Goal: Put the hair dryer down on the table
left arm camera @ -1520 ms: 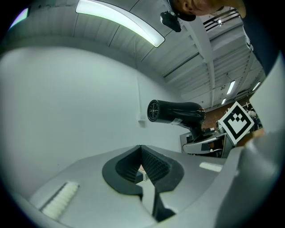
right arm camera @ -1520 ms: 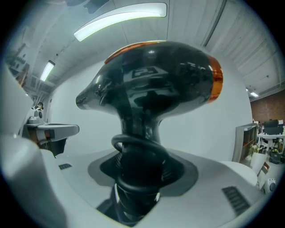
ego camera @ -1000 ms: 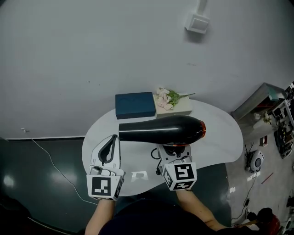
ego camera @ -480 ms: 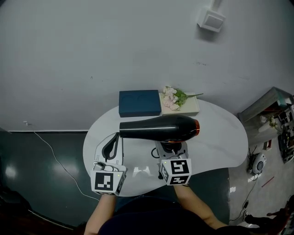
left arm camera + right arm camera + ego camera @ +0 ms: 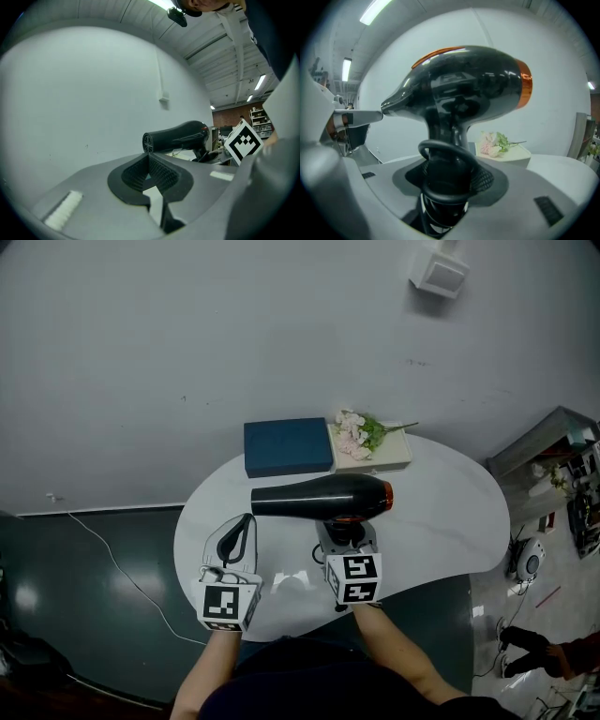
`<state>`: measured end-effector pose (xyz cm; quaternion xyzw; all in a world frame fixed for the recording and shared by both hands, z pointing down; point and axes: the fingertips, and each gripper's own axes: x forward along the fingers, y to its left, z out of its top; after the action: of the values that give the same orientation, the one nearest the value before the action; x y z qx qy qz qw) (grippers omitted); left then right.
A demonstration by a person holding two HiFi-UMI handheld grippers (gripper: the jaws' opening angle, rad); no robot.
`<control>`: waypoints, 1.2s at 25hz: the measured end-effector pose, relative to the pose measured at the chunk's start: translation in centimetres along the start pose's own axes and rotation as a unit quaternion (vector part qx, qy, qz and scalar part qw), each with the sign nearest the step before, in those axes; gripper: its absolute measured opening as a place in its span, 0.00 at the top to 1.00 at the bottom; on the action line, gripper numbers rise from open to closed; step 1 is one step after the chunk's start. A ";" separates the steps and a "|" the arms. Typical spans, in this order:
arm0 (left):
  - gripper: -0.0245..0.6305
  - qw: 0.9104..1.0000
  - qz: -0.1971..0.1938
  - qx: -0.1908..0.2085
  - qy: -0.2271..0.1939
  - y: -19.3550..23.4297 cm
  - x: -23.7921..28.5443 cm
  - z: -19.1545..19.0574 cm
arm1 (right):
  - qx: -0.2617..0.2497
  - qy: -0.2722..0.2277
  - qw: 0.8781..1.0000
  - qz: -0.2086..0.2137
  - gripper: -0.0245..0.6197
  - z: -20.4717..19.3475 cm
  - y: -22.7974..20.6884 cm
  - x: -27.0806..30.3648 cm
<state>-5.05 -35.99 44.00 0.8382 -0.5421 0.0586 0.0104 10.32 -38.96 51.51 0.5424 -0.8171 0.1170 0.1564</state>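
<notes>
Hair dryer (image 5: 323,498) is not yet lying on the table (image 5: 450,512). It is being carried upright over the white top, so lowering it the rest of the way and letting go appear to be what is remaining. Right gripper (image 5: 347,535) is clamping the handle between its jaws, with the black body sitting just beyond the jaw tips and the nozzle pointing across toward the left gripper (image 5: 236,538). That gripper is hovering beside it, apart from the dryer, jaws closed together on nothing.

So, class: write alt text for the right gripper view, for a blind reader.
The right hand-held gripper is shut on the handle of a black hair dryer with an orange band. Pink flowers lie behind.
</notes>
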 end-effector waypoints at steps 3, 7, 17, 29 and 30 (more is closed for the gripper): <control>0.95 1.000 -0.010 0.005 0.014 0.1 0.5 -1.6 | 0.008 0.026 1.000 -0.001 0.60 -2.1 0.0 1.0; 0.95 0.999 -0.015 0.002 0.040 0.4 1.2 -3.7 | 0.011 0.059 0.998 -0.002 0.60 -4.3 -0.2 2.5; 0.95 0.996 -0.024 -0.002 0.086 0.9 2.7 -7.5 | 0.035 0.123 0.992 -0.003 0.60 -8.4 -1.1 6.2; 0.95 0.993 -0.028 -0.019 0.109 1.2 3.8 -9.2 | 0.065 0.193 0.979 0.000 0.60 -11.7 -1.1 8.4; 0.95 0.993 -0.026 -0.022 0.111 1.3 3.8 -9.3 | 0.070 0.198 0.978 0.000 0.60 -11.9 -1.1 8.5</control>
<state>-5.50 -39.24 53.61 0.8401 -0.5166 0.1386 0.0904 9.77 -42.30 65.80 0.5175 -0.7600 0.2788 0.2772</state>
